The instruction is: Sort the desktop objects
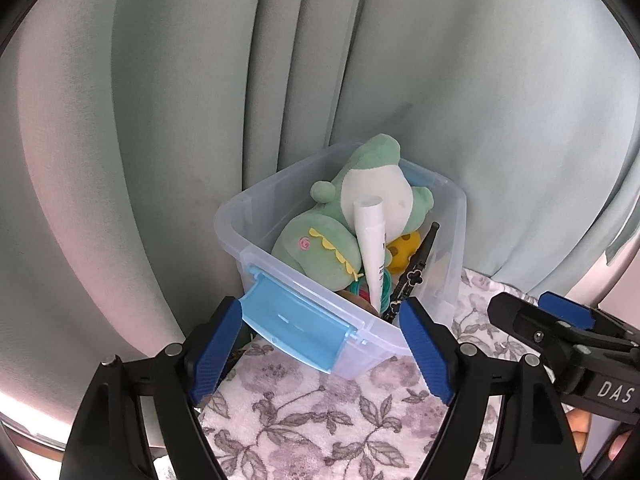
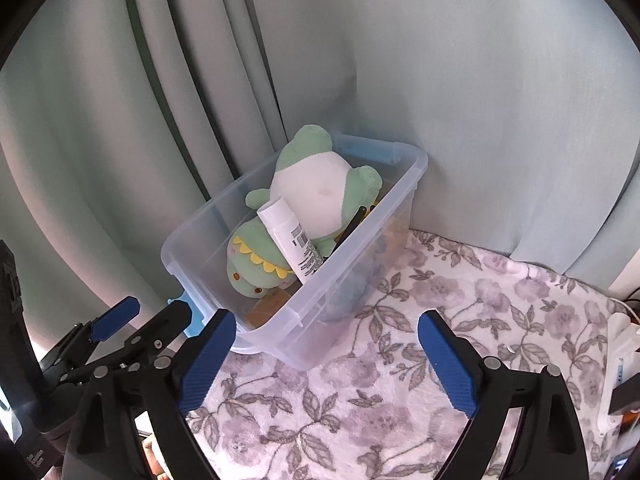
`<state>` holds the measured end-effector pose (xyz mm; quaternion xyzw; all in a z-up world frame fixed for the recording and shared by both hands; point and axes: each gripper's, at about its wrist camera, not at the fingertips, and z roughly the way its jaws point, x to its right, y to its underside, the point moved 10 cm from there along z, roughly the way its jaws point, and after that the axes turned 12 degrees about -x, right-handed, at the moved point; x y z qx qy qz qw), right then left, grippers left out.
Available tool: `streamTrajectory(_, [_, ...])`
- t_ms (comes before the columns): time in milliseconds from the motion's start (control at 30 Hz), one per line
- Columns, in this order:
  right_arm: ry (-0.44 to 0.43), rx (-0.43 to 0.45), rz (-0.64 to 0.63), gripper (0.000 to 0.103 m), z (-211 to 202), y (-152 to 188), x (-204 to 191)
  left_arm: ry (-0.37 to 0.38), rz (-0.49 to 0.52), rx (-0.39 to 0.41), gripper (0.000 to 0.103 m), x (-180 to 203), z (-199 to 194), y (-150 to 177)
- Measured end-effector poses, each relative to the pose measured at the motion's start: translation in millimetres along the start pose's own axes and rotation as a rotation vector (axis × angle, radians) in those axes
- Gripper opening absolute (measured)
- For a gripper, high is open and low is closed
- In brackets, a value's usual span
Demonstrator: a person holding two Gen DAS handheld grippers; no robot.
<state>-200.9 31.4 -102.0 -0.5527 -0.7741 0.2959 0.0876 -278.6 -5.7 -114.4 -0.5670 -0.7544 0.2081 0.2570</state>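
Risk of tipping: the clear box [image 1: 448, 240] is packed high, and the green plush toy [image 1: 360, 204] is seen sticking up over the rim. It could be knocked out if the box is bumped or pulled fast.
Risk from the tube: the white tube [image 1: 372, 248] is stood on end and leaned on the toy. It could slide out if the box is tilted.
Risk from the cloth: the box is set on a soft flowered cloth [image 2: 460, 280] over the surface, right at the far left corner by the curtain [image 1: 180, 120]. The cloth could be dragged along with the box.
Risk from the clip: the blue clip [image 1: 296, 320] on the near end is hung open. It could be caught by the tongs.
Box, what is in it: the plush toy, the white tube, a yellow spotted thing [image 1: 404, 250], a black stick with clover shapes [image 1: 416, 268], and a brown thing [image 2: 272, 304] at the bottom. More may be hidden under these.
Left tongs [image 1: 320, 356]: opened wide, nothing held, the near end of the box is seen between the tips.
Right tongs [image 2: 326, 360]: opened wide, nothing held, kept just near the box corner.
Task guess: the sorting looks nearly done, since no loose things are seen on the cloth.
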Motion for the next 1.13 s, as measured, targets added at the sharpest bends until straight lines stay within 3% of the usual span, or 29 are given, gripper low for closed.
streamTrajectory(367, [0.001,-0.001,-0.018,0.096,-6,3,-1,0.049,0.035,-0.031,0.082,13,4,7])
streamTrajectory(500, [0.017,-0.003,-0.025,0.097,-6,4,2,0.032,0.037,-0.026,0.082,14,3,8])
streamTrajectory(633, [0.015,0.001,-0.022,0.098,-8,3,4,0.072,0.015,-0.038,0.082,14,5,8])
streamTrajectory(867, [0.04,-0.009,-0.044,0.098,-6,1,4,-0.005,0.031,-0.013,0.083,11,3,7])
streamTrajectory(1133, [0.03,-0.002,-0.043,0.099,-9,-1,1,0.005,0.001,0.006,0.083,1,-1,4])
